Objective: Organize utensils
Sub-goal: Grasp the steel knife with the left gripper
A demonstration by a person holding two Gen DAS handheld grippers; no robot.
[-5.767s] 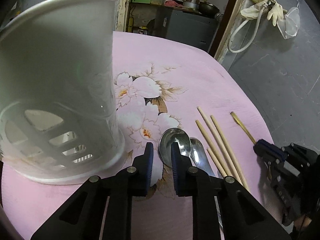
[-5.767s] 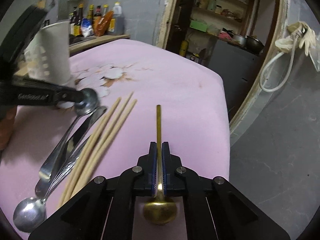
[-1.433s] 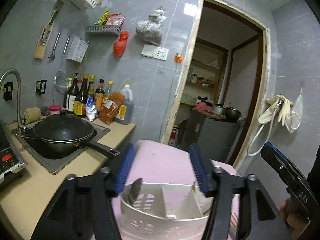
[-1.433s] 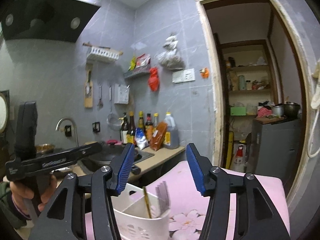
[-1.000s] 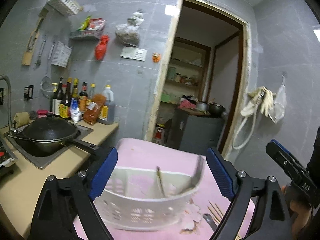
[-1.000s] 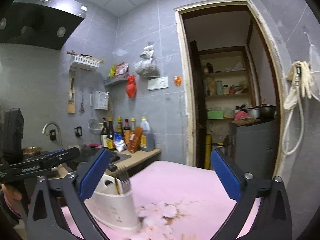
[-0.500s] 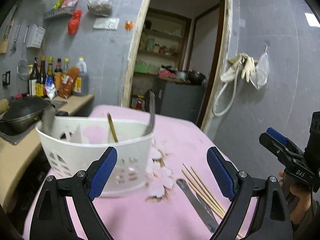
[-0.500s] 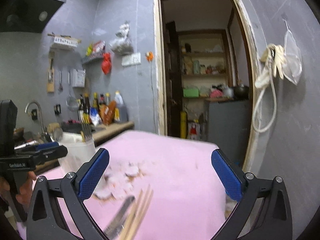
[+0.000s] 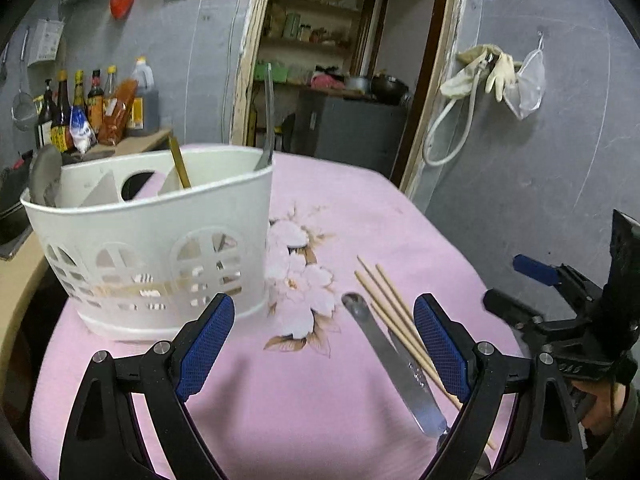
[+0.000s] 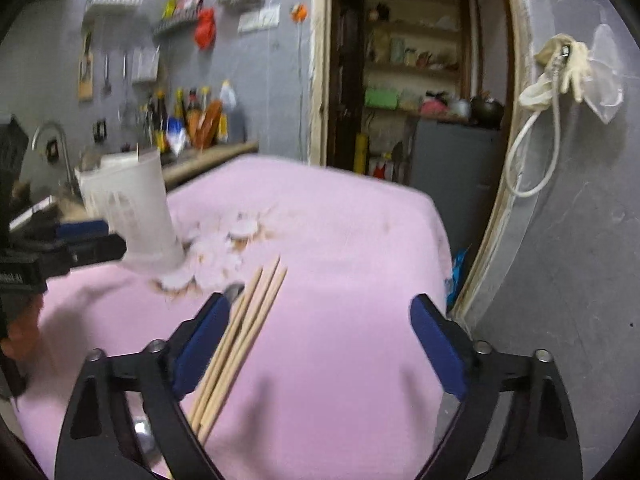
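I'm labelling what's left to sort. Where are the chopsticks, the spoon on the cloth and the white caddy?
chopsticks (image 9: 394, 311), left wrist view, mid-shaft of the bundle.
spoon (image 9: 394, 364), left wrist view, flat steel handle.
white caddy (image 9: 160, 216), left wrist view, front wall below the rim.

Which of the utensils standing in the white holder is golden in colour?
The thin golden handle in the middle of the white holder; the handle at its right end and the piece at its left end are silver-grey.

white caddy (image 9: 160, 216); pink floral cloth (image 9: 360, 216); tan chopsticks (image 9: 394, 310)
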